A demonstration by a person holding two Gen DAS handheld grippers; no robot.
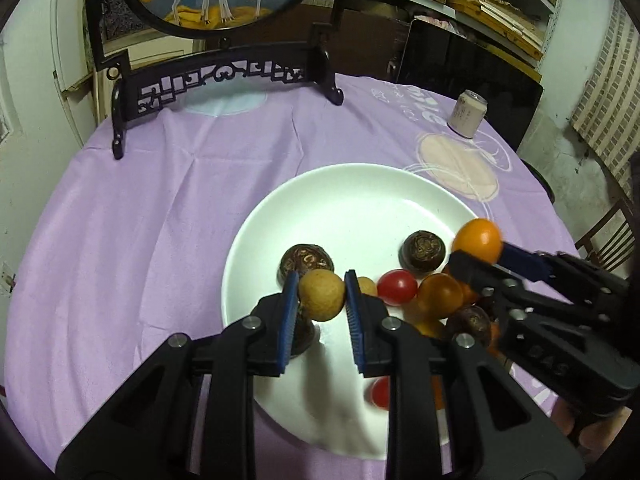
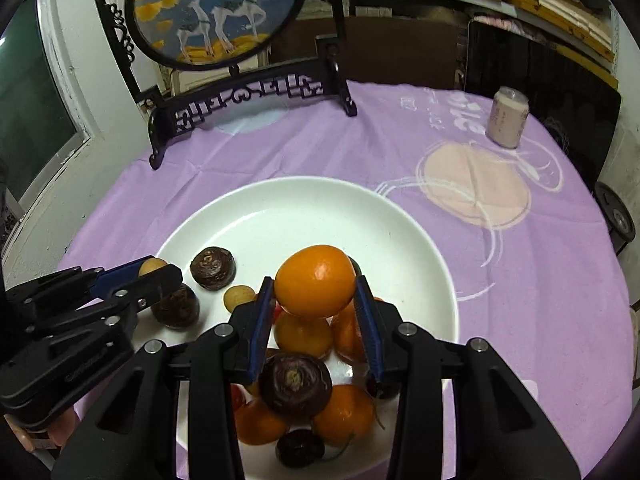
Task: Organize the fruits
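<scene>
The left gripper squeezes a small tan ball and the right gripper squeezes an orange (both over the white plate).

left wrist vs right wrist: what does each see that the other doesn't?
Left wrist only: the left gripper head-on, shut on a tan round fruit; a red cherry tomato in full.

Right wrist only: the right gripper head-on, shut on an orange fruit; a window at left; a dark cherry at the plate's near edge.

Both: white plate with piled fruit, purple tablecloth, pink can, deer screen on its black stand, and each other's gripper from the side.
</scene>
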